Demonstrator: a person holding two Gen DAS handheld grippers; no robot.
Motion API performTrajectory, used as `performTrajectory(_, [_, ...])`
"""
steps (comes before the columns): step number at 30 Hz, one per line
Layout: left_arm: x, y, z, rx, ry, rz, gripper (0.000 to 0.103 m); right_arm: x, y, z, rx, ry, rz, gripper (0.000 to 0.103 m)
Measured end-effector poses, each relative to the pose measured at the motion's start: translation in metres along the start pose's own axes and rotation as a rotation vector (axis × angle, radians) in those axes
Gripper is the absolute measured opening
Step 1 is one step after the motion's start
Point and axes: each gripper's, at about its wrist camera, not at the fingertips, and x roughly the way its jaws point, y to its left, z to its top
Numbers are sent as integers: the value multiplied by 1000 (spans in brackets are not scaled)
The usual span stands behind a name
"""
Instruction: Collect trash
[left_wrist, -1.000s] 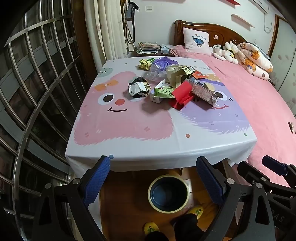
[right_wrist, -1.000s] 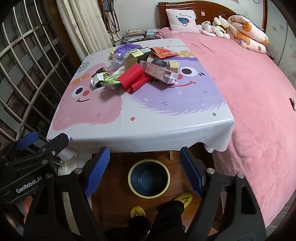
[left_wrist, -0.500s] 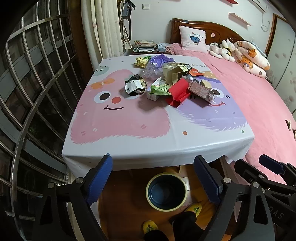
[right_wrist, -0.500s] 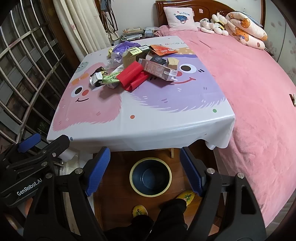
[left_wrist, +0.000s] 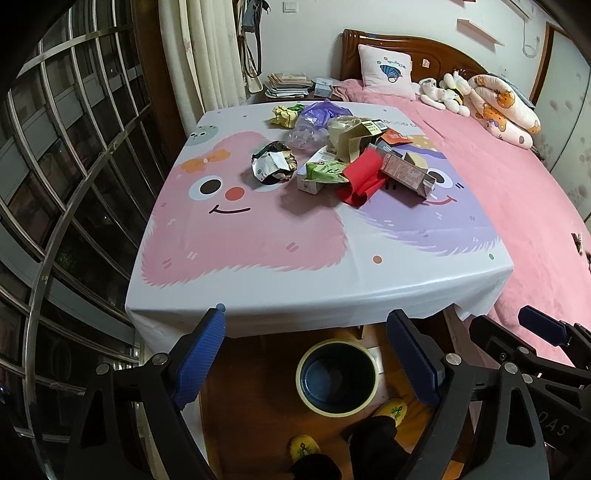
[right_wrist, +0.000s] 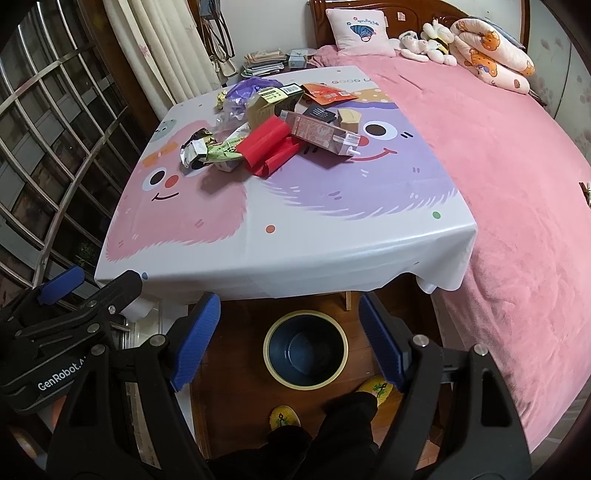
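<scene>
A pile of trash lies on the far half of the table: a crumpled foil wrapper, a green packet, a red sheet, a brown carton, a purple bag and cardboard boxes. The same pile shows in the right wrist view, with the red sheet and the carton. A dark blue bin with a yellow rim stands on the floor under the table's near edge; it also shows in the right wrist view. My left gripper and right gripper are open and empty, held above the bin, short of the table.
A pink bed with a pillow and plush toys runs along the table's right side. A barred window and curtain stand to the left. The person's yellow slippers are on the wooden floor beside the bin.
Both grippers have shifted slightly, so the table and trash sit a little differently in view. Nothing was taken hold of; the jaws stay open.
</scene>
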Motion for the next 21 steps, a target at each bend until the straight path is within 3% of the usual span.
performTrajectory(21, [10, 8, 1, 4, 11, 2, 90, 20, 22, 7, 12, 10, -10, 76])
